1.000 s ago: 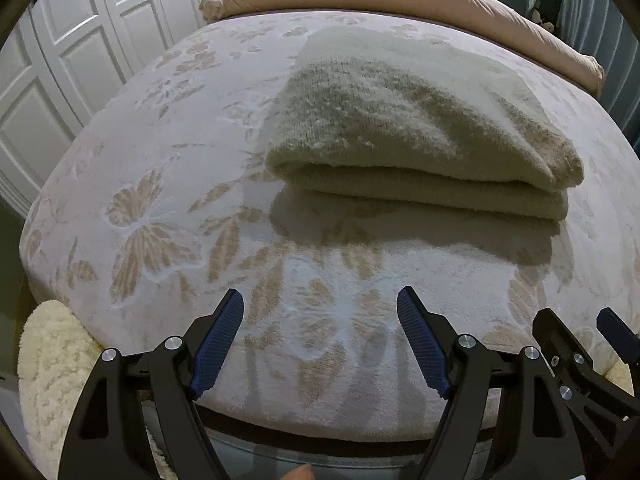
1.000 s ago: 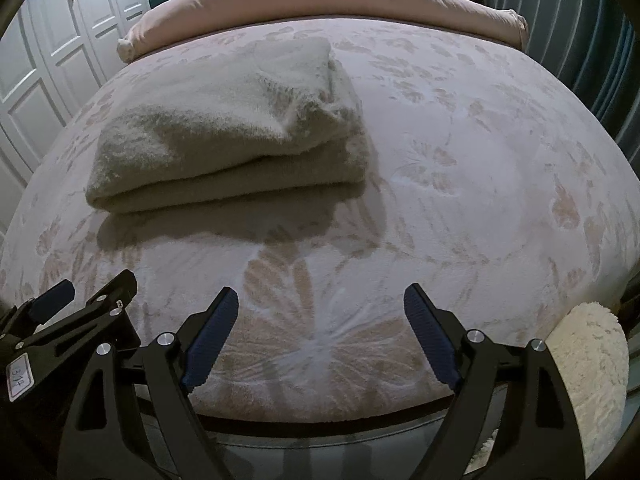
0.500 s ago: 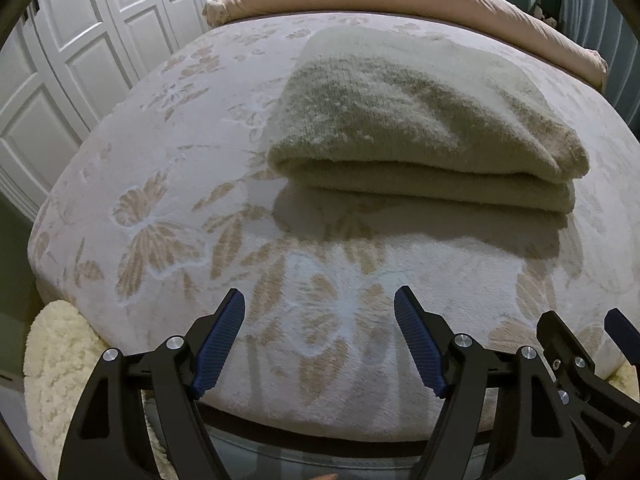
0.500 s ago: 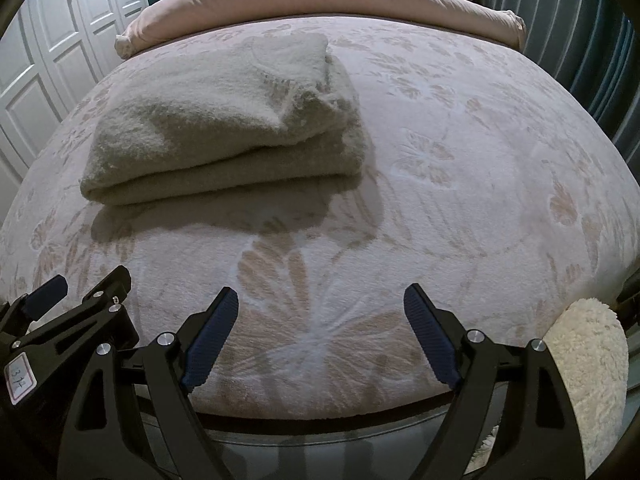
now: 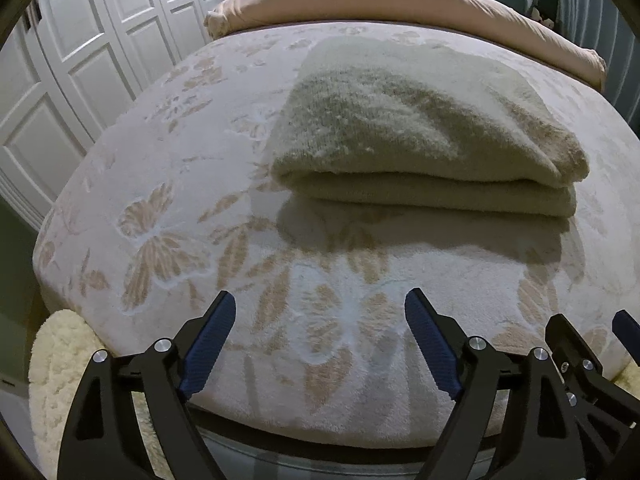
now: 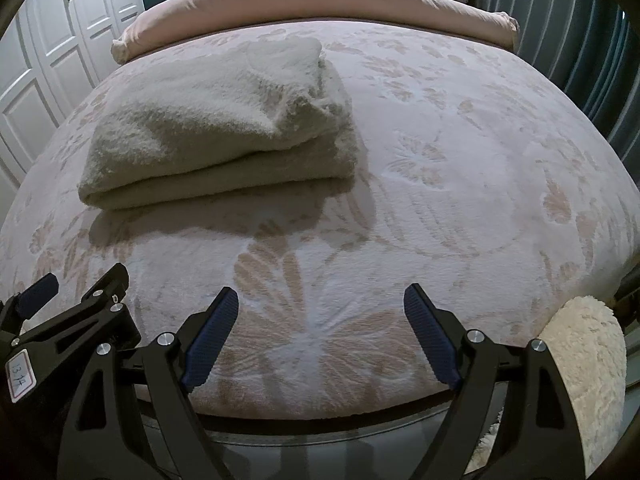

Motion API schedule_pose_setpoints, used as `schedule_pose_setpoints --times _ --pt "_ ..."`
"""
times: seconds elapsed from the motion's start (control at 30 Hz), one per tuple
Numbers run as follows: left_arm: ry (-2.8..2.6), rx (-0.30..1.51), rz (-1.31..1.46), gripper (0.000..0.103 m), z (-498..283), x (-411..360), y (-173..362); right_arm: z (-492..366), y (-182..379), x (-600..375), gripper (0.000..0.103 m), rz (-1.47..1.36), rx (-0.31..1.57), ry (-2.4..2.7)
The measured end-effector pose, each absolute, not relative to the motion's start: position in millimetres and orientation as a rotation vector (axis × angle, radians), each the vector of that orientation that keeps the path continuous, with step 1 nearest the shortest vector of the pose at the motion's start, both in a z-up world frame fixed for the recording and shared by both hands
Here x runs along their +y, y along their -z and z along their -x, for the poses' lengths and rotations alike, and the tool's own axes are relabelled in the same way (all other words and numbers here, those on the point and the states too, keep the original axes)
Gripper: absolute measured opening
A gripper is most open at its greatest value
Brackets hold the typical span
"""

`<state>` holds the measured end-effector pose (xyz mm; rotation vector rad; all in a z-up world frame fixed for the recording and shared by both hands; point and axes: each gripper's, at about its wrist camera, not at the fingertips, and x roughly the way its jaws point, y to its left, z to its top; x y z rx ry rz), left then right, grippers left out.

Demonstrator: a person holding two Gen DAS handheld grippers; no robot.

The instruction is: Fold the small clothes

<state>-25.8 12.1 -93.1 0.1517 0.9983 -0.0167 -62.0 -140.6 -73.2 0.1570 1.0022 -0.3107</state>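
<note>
A cream fuzzy knit garment [image 5: 420, 140] lies folded in a thick stack on the bed; it also shows in the right wrist view [image 6: 224, 136], left of centre. My left gripper [image 5: 320, 344] is open and empty, held over the bed's near edge, well short of the garment. My right gripper [image 6: 320, 336] is open and empty too, beside the left one, also at the near edge. The right gripper's fingers show at the right edge of the left wrist view [image 5: 580, 360].
The bed has a pale pink blanket with butterfly patterns [image 5: 160, 240]. A pink duvet roll [image 6: 320, 4] lies across the far end. White wardrobe doors [image 5: 72, 60] stand to the left, dark curtains [image 6: 580, 40] to the right. Fluffy cream cushions [image 5: 60, 380] [image 6: 584, 360] sit below the near edge.
Both grippers have drawn back slightly from the folded garment and stayed open. The garment has not moved.
</note>
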Motion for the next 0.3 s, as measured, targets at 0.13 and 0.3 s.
schedule_pose_setpoints --times 0.13,0.3 --pt "0.005 0.986 -0.144 0.083 28.7 11.7 90.4 63.0 71.7 -141.5 0.083 -0.158 0.992 0.308" --pt "-0.005 0.976 -0.160 0.082 31.4 9.8 87.6 65.4 69.5 -136.5 0.083 -0.155 0.977 0.324"
